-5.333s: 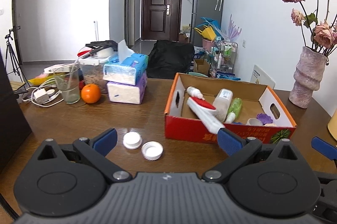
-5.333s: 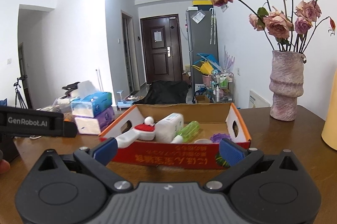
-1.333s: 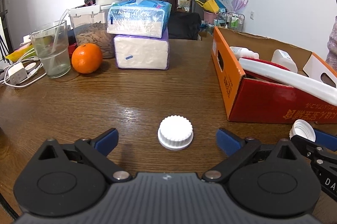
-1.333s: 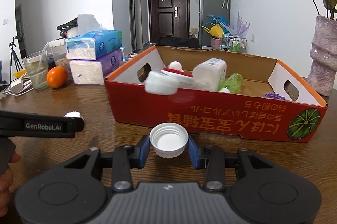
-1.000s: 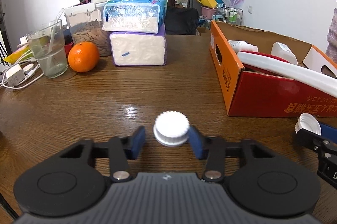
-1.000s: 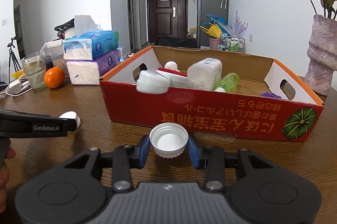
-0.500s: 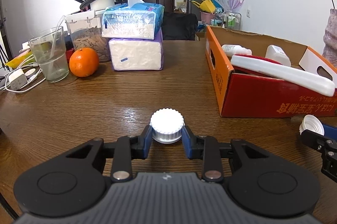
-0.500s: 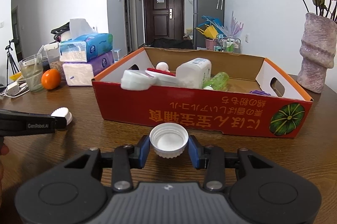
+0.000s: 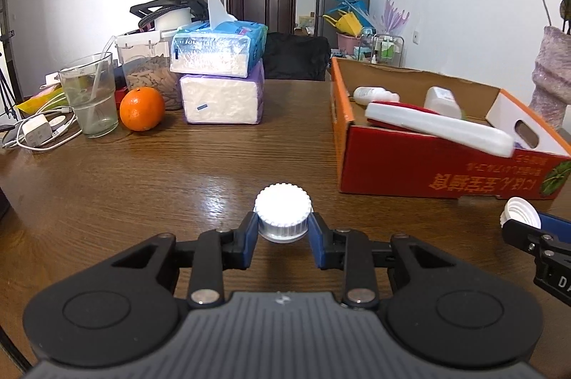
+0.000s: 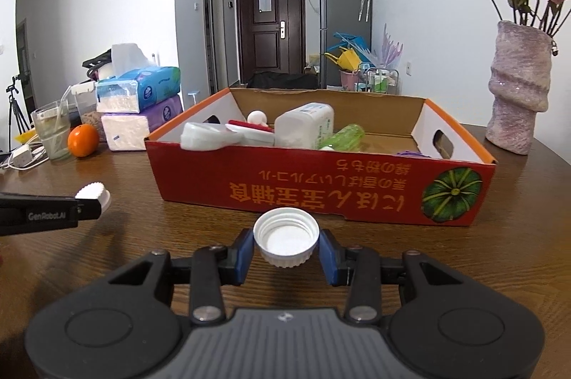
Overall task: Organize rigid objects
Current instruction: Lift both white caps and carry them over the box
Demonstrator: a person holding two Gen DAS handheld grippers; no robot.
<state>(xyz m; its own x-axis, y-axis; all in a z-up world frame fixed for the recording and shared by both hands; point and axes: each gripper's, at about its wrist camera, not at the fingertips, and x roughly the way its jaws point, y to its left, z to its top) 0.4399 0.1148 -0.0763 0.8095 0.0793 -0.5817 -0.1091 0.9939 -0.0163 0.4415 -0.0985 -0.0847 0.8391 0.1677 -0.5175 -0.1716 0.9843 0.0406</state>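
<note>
My left gripper (image 9: 282, 231) is shut on a white ridged cap (image 9: 282, 213), top side up, held just above the wooden table (image 9: 178, 172). My right gripper (image 10: 286, 245) is shut on a second white cap (image 10: 285, 236), hollow side up. In the right wrist view the left gripper's cap (image 10: 93, 192) shows at the far left. In the left wrist view the right gripper's cap (image 9: 519, 214) shows at the right edge. A red and orange cardboard box (image 10: 321, 186) lies straight ahead of the right gripper, holding a white bottle (image 10: 307, 125), a green bottle (image 10: 342, 136) and a long white and red piece (image 9: 439, 125).
Two stacked tissue packs (image 9: 221, 82), an orange (image 9: 142, 108), a glass of water (image 9: 91, 100), a clear jar (image 9: 146, 68) and a charger with cables (image 9: 35, 132) crowd the table's far left. A pink vase with dried roses (image 10: 519, 86) stands right of the box.
My left gripper has shut on the ridged cap and raised it off the table. Both grippers have drawn back a little, each with its cap, so the box looks farther.
</note>
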